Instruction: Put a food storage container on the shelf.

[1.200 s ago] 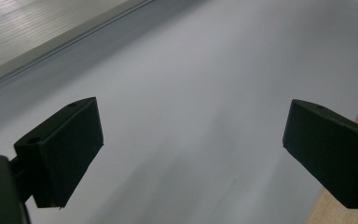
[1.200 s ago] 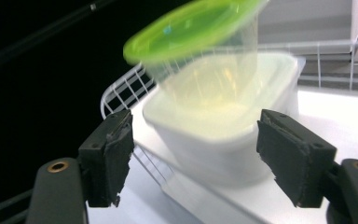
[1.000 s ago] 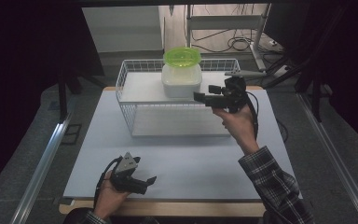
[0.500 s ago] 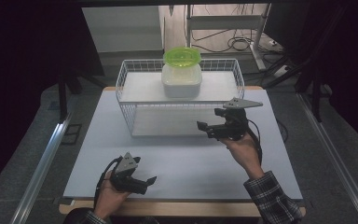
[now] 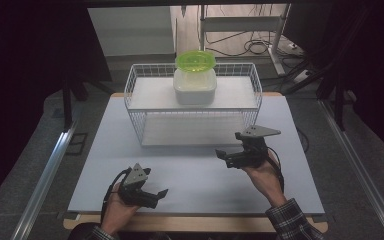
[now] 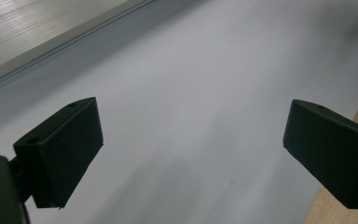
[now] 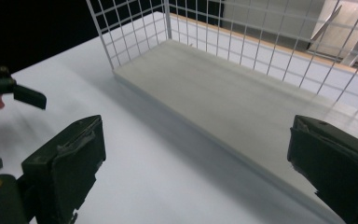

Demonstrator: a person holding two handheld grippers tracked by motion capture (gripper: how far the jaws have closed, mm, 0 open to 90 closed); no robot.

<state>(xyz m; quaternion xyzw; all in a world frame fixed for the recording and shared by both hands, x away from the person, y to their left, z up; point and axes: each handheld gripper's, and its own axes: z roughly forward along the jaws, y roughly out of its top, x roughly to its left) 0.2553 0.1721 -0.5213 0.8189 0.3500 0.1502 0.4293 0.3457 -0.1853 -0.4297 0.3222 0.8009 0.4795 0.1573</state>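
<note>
White desk (image 5: 195, 170), wire basket (image 5: 145, 85) at back holding lidded container (image 5: 195, 82). My left claw (image 5: 152, 196) and right claw (image 5: 226, 156) both spread, empty. Risk: right claw snagging basket wire if I reach in low.

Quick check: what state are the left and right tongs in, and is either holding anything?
Left tongs: open, holding nothing, low over the table.
Right tongs: open, holding nothing, in front of the wire basket.

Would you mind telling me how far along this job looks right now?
Looks done: the white container with its green lid sits on the wire rack's upper shelf. In hand: nothing; the left tongs and right tongs are both open and empty over the table. What's left is unclear; no other loose items are visible.
</note>
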